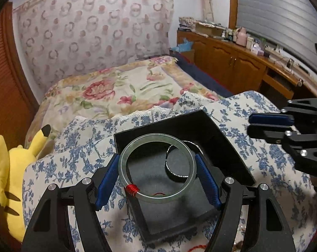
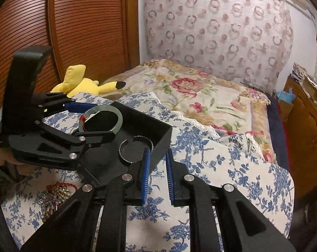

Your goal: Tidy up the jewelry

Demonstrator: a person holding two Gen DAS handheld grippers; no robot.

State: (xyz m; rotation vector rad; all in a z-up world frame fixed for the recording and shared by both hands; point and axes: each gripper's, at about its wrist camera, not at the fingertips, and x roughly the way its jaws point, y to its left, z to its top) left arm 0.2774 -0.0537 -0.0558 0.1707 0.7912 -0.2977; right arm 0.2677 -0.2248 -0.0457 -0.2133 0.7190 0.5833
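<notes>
The left gripper [image 1: 157, 176] holds a pale green jade bangle [image 1: 157, 168] with a red thread wrapping at one spot of its rim; its blue ribbed fingers [image 1: 107, 181] press on the bangle's opposite outer edges, so they stand wide apart but are gripping it. The bangle hangs over the near part of a black open square box [image 1: 200, 121] with a dark grey felt floor. The box sits on a white cloth with a blue flower print [image 1: 253, 168] spread over the bed. In the right wrist view the bangle [image 2: 101, 119] is tilted, above the box's left half.

Inside the box, towards its right side, lies a thin silver open bangle with a twisted pattern [image 1: 175, 173]; through the left wrist camera it shows partly through the jade ring. In the right wrist view this silver bangle [image 2: 125, 157] lies on the box floor just in front of the right gripper [image 2: 157, 157].

The right gripper's fingers [image 2: 146, 168] stand a narrow gap apart with nothing between them; its left finger reaches over the near box wall, the other is outside it above the cloth.

At the lower left of the right wrist view a heap of tangled beads and chains with red cord [image 2: 53, 197] lies on the cloth beside the box. A yellow plush toy with black-tipped ears [image 1: 13, 168] lies at the cloth's edge by the brown slatted wardrobe door [image 2: 74, 31].
</notes>
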